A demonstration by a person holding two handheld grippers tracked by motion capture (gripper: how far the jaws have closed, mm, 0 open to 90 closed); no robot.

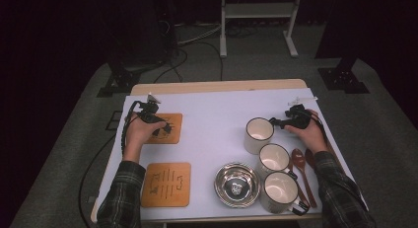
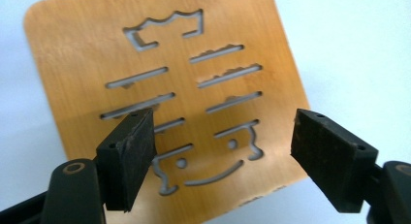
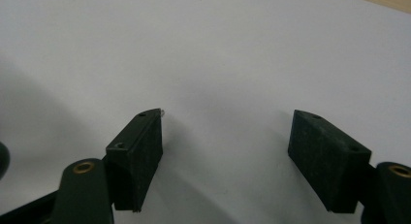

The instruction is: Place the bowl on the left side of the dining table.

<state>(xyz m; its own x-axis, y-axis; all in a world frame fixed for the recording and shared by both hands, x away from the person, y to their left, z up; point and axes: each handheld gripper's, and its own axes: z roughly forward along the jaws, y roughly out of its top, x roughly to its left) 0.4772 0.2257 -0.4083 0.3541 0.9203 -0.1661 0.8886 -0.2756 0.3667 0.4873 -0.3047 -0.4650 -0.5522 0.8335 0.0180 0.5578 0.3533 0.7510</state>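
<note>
A wooden coaster (image 1: pixel 172 123) with cut-out lines lies flat at the table's left. My left gripper (image 1: pixel 165 129) hovers over it, held by the person's left hand. In the left gripper view the coaster (image 2: pixel 165 83) lies under my open left gripper (image 2: pixel 223 136), with nothing between the pads. My right gripper (image 1: pixel 277 123) sits just right of the farthest white mug (image 1: pixel 259 134), its tips close to the mug's side. In the right gripper view my right gripper (image 3: pixel 228 136) stands open over the bare white table cover (image 3: pixel 218 54).
A second wooden coaster (image 1: pixel 166 184) lies near the front left edge. A steel bowl (image 1: pixel 237 184) sits front centre, with two more white mugs (image 1: pixel 274 159) (image 1: pixel 281 191) to its right. Wooden spoons (image 1: pixel 298 165) lie beside those mugs.
</note>
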